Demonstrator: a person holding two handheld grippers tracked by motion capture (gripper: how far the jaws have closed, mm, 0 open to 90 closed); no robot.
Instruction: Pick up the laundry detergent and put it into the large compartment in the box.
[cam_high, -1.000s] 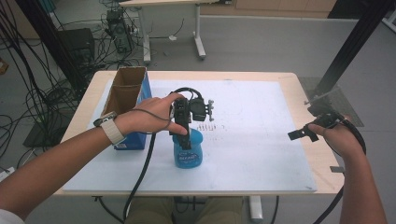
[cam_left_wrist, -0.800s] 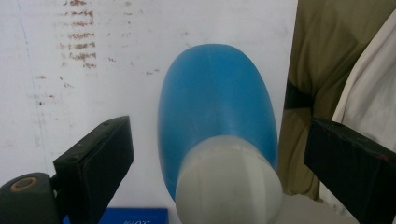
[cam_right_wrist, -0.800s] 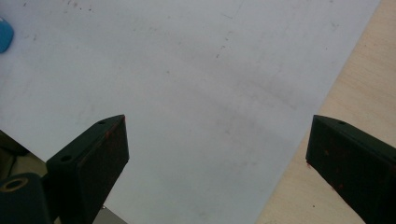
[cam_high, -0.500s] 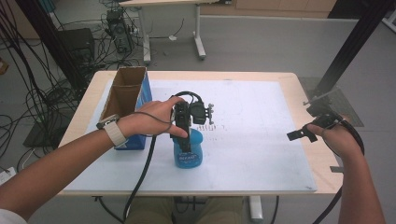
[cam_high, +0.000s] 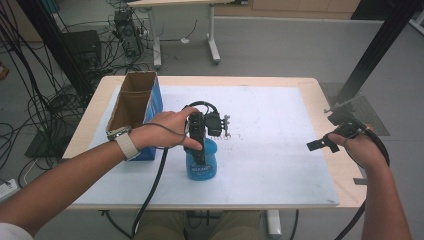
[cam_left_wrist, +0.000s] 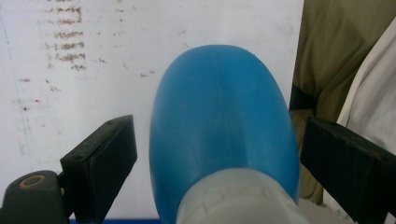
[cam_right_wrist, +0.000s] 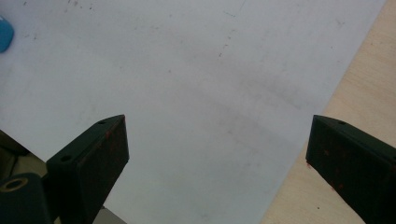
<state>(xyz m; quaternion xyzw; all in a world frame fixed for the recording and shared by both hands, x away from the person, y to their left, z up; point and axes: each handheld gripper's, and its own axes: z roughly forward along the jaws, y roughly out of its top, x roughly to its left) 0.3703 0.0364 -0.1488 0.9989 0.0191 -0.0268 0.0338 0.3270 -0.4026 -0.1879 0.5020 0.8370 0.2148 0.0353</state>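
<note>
Blue bottle (cam_high: 201, 164) stands upright on the white-sheeted counter (cam_high: 280, 150), between your left tool's (cam_left_wrist: 212, 154) closing jaws, pads not yet touching. Grasp and lift remain. Right tool (cam_right_wrist: 217, 154) hangs spread, idle, well apart.

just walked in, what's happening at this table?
A person holds a pair of tongs in each hand. The left tongs sit over an upright blue plastic bottle on the white sheet, beside an open cardboard box with blue sides. Their jaws have just been closing, with the bottle between them, but gaps remain on both sides, so no grip yet. The right tongs hang open over the sheet's edge, holding nothing.
</note>
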